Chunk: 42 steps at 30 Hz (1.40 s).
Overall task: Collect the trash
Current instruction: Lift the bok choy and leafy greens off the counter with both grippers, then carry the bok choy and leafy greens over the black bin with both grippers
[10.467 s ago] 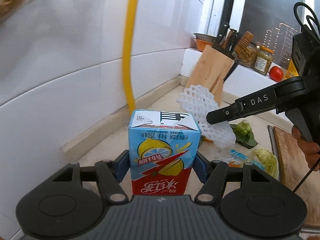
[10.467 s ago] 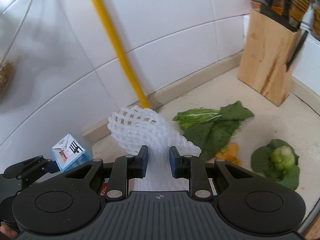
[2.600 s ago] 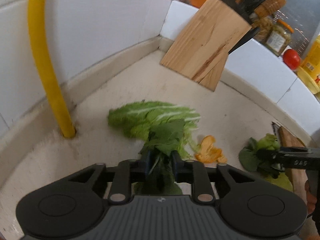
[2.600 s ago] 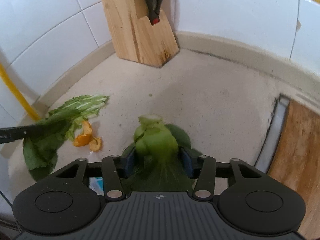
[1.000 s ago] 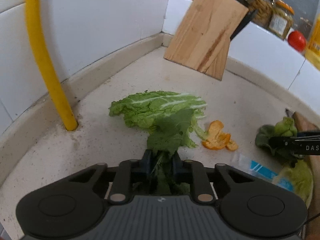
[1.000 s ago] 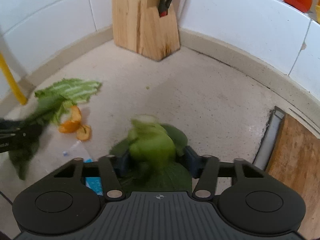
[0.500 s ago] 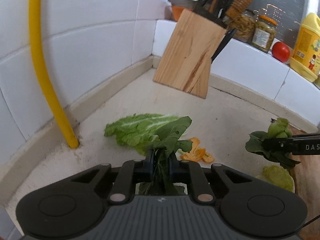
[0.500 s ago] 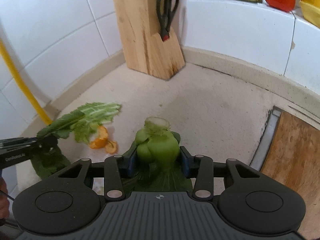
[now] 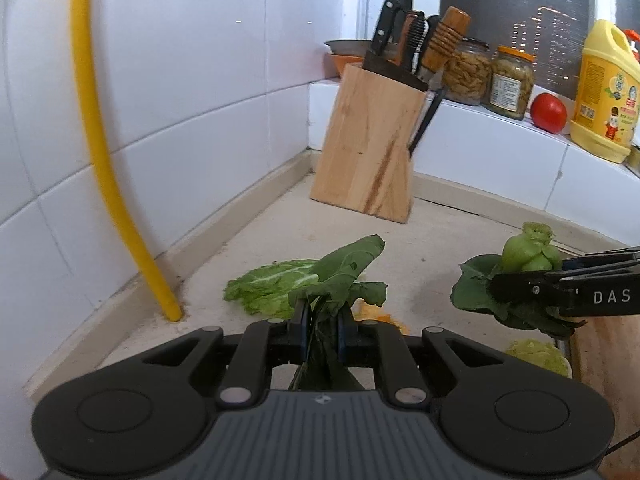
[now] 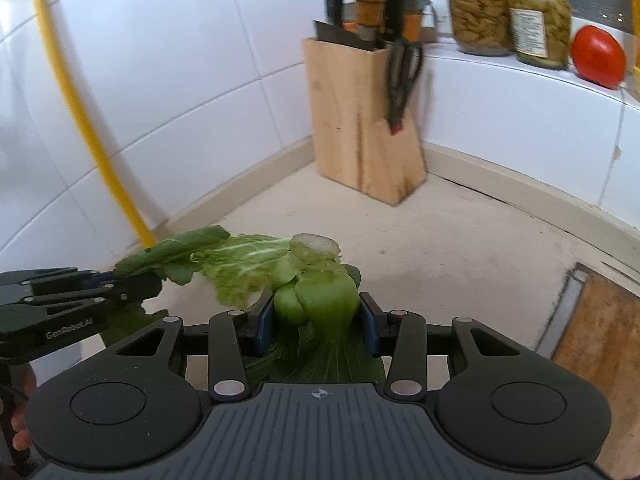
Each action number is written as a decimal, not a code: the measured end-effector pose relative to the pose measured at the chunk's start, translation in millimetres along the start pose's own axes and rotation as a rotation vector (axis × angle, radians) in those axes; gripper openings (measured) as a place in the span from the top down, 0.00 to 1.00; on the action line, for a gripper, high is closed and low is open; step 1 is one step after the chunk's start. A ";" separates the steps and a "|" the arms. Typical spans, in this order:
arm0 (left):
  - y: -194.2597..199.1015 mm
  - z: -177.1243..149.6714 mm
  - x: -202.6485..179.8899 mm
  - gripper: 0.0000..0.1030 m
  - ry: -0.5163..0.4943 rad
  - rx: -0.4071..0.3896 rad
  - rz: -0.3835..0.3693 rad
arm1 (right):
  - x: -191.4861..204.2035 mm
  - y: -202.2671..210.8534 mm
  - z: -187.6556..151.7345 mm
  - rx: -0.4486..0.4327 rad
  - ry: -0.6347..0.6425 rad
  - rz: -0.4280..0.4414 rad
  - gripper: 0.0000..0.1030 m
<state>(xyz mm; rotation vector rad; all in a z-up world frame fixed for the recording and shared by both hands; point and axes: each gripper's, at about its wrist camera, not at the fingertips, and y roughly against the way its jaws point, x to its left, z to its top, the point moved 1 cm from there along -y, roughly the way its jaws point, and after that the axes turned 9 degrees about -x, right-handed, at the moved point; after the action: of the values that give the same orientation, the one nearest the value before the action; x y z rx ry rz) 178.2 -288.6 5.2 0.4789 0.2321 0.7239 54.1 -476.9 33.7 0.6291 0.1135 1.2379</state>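
On the left, the left gripper (image 9: 320, 330) is nearly closed, pinching a dark leaf (image 9: 340, 270) above the tabletop (image 9: 440, 232), where a pale leaf (image 9: 268, 286) and orange peel (image 9: 378, 314) lie. To the right, the right gripper (image 10: 316, 322) is half open, clamping a bok choy stub (image 10: 316, 294). Both grips should stay firm and level in carrying, so that neither limp scrap slips.

Matte black left gripper (image 9: 322, 330) and right gripper (image 10: 318, 322), blue-padded jaws, silver pivot screws, white lettering.
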 end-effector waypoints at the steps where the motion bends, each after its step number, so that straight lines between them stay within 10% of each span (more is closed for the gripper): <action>1: 2.6 -0.4 0.3 0.91 -0.004 -0.005 0.013 | 1.9 0.2 0.2 0.000 0.004 0.012 0.51; 18: 60.0 -15.2 29.9 0.91 -0.007 -0.076 0.094 | 60.7 18.4 -1.8 -0.013 0.091 0.070 0.51; 42: 190.9 -84.5 135.7 0.91 0.123 -0.070 0.348 | 241.2 31.8 -51.3 0.063 0.283 0.324 0.51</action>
<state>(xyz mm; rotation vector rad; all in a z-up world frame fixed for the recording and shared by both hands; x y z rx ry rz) 136.1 -43.7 21.0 0.4126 0.2399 1.0996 89.2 -233.1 67.7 0.5357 0.2964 1.6389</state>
